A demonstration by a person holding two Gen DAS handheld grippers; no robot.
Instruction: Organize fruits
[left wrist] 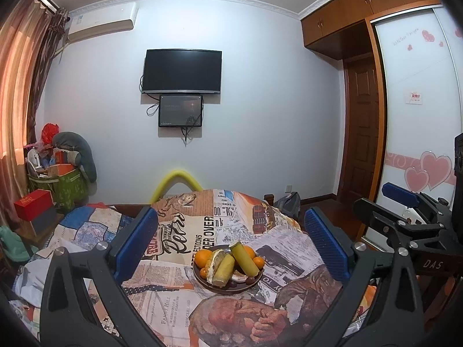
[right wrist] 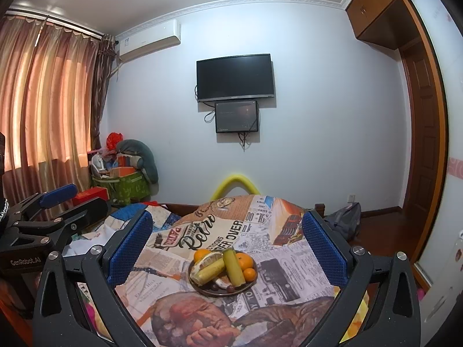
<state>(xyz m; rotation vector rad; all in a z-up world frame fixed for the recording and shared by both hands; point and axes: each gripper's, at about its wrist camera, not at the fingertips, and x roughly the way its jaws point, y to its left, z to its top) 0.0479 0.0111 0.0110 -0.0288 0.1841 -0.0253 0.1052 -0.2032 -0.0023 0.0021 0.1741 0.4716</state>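
Observation:
A dark round plate [left wrist: 217, 288] sits on the table with the newspaper-print cloth [left wrist: 179, 260]. It holds oranges [left wrist: 202, 257], two green-yellow sugarcane pieces [left wrist: 244, 260], a peeled citrus piece and small dark fruits. The plate also shows in the right wrist view [right wrist: 246, 289], with the oranges [right wrist: 244, 261] and a cane piece [right wrist: 233, 267]. My left gripper [left wrist: 231, 245] is open and empty, held above and short of the plate. My right gripper [right wrist: 228, 244] is open and empty, likewise held back from the plate. Each gripper shows at the edge of the other's view.
A bed with a patchwork quilt [left wrist: 86, 228] lies left of the table. A green box of clutter [left wrist: 66, 185] and a red box [left wrist: 33, 204] stand by the curtain. A backpack [left wrist: 288, 204] lies on the wooden floor by the door.

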